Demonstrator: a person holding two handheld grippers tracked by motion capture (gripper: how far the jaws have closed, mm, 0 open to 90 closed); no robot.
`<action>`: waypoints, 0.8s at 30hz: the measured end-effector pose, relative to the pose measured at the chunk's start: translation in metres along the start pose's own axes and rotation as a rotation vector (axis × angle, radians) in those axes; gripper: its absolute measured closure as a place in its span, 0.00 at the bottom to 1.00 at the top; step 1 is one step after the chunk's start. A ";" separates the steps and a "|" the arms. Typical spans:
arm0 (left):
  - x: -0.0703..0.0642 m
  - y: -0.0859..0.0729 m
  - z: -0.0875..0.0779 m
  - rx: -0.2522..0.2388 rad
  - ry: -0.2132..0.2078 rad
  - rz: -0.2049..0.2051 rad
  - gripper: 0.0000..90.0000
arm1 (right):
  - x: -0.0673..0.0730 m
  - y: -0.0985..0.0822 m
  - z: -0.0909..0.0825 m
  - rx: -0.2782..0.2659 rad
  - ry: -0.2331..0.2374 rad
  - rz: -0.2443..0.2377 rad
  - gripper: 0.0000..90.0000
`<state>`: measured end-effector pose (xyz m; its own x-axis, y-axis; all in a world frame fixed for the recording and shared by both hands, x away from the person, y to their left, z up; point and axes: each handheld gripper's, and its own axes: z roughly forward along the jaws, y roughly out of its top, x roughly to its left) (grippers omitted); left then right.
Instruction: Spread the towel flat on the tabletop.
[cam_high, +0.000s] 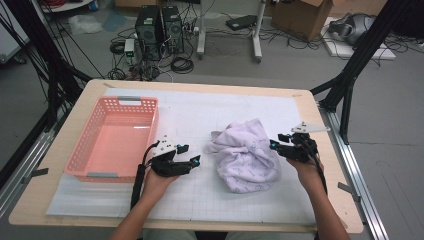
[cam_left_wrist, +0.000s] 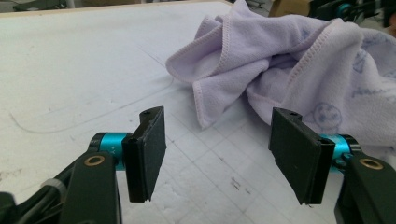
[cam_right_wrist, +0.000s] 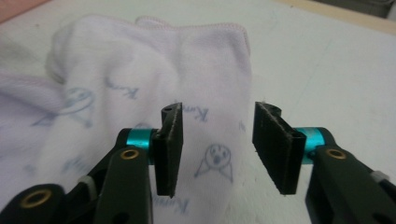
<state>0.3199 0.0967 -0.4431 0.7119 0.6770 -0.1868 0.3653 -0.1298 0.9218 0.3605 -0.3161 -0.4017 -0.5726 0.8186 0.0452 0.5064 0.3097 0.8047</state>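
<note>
Crumpled lilac terry towel (cam_high: 247, 156) lies loose on the surface.
Your left gripper (cam_high: 192, 161) and right gripper (cam_high: 273, 145) flank it, both gaping, holding nothing.

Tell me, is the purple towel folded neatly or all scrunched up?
Scrunched up. The towel lies in a crumpled heap on the table, its edges curling over each other, beside the pink basket.

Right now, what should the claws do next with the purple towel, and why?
Probably bring the right claw forward and close it on the crumpled towel. Its jaws stand open with nothing between them, right beside the cloth, while the left claw waits open and the pink basket sits empty.
</note>
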 end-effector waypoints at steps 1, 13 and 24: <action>0.000 0.000 0.000 0.000 0.000 0.000 0.42 | -0.001 0.002 0.008 0.018 0.010 -0.001 0.52; 0.000 0.020 0.018 0.021 -0.013 -0.010 0.43 | -0.008 -0.004 0.014 0.027 -0.019 -0.023 0.89; -0.004 0.054 0.078 0.093 -0.038 0.040 0.43 | -0.021 -0.033 -0.019 -0.015 -0.225 0.018 0.92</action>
<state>0.3839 0.0306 -0.4186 0.7484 0.6423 -0.1653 0.3896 -0.2241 0.8933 0.3431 -0.3528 -0.4180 -0.4046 0.9117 -0.0717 0.5046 0.2880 0.8139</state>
